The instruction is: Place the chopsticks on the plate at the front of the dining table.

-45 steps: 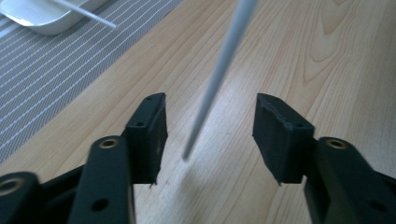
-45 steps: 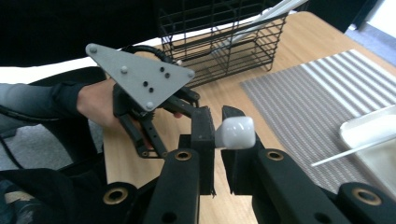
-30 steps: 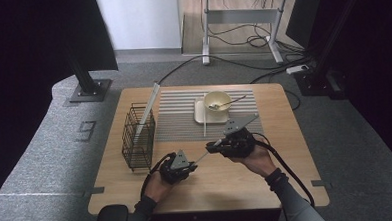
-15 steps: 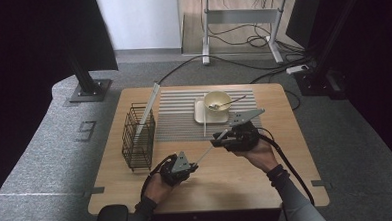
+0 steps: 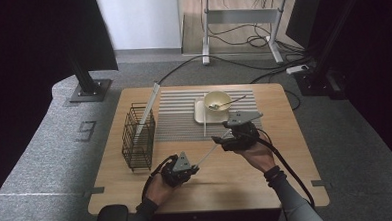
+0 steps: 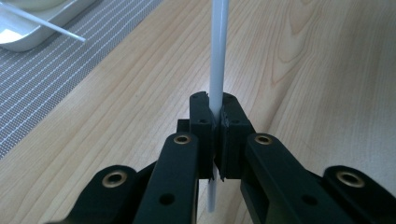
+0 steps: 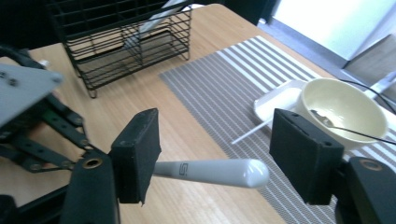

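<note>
Plainly, the thing in hand is a long white chopstick (image 5: pixel 209 151), a slim, smooth, glossy plastic rod with a rounded thick end that carries a small grey embossed mark. It slants above the bench (image 5: pixel 296 151), running from the left gripper (image 5: pixel 186 167) up and away to the right gripper (image 5: pixel 225 137). The left gripper's 2 black fingers (image 6: pixel 201 122) are closed tight on the stick's thin part, which stands straight up between their blocky pads in the left gripper view. The right gripper's fingers (image 7: pixel 137 151) have just been opening: in the right gripper view the chopstick's rounded end (image 7: pixel 210 172) lies in the gap, passing along the left pad, with clear space to the right pad. The bench top is pale wood with visible grain. A grey mat (image 5: pixel 179 116) with fine white stripes lies across its far half, woven in look. On the mat a white rectangular tray (image 5: pixel 200 115) holds a cream round bowl (image 5: pixel 217 100), glazed and shiny, with a metal spoon (image 5: pixel 224 105) resting in it, and a 2nd white chopstick (image 5: pixel 204 117) lies beside the tray's left edge. At the bench's left stands a black wire basket (image 5: pixel 137 138) holding a pale flat strip (image 5: pixel 149 110) that leans upward.
</note>
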Demonstrator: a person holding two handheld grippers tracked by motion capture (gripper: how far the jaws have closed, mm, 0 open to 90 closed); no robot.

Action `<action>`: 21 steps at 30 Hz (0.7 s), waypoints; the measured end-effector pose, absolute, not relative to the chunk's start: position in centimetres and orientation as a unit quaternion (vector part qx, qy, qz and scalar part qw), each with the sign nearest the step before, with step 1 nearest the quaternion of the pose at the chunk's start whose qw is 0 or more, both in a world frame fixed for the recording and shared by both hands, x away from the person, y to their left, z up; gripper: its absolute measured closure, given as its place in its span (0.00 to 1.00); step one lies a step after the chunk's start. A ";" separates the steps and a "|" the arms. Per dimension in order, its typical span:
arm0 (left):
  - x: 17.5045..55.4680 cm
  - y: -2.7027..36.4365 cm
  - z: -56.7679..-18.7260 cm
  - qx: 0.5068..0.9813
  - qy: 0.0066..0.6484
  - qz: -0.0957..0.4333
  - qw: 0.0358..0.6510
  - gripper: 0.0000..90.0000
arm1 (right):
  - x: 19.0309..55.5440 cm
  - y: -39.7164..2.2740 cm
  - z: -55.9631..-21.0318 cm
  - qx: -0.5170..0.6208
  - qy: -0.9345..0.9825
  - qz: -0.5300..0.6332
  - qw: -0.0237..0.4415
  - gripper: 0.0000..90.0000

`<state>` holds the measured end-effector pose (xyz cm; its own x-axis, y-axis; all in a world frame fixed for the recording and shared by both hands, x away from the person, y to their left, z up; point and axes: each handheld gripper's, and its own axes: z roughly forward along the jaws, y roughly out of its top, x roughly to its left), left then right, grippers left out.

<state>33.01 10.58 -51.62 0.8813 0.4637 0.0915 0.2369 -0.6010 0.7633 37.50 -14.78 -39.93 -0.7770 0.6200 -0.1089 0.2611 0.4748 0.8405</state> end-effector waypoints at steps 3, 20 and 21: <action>33.0 10.8 -51.5 0.879 0.198 0.142 0.409 0.95 | 37.9 -15.4 -40.2 0.276 0.830 0.438 0.208 0.33; 32.9 11.2 -51.3 0.874 0.198 0.145 0.420 0.95 | 40.3 -19.4 -44.3 0.339 0.809 0.432 0.209 0.32; 32.9 11.2 -51.3 0.874 0.198 0.145 0.420 0.95 | 40.4 -19.5 -44.6 0.344 0.808 0.430 0.209 0.32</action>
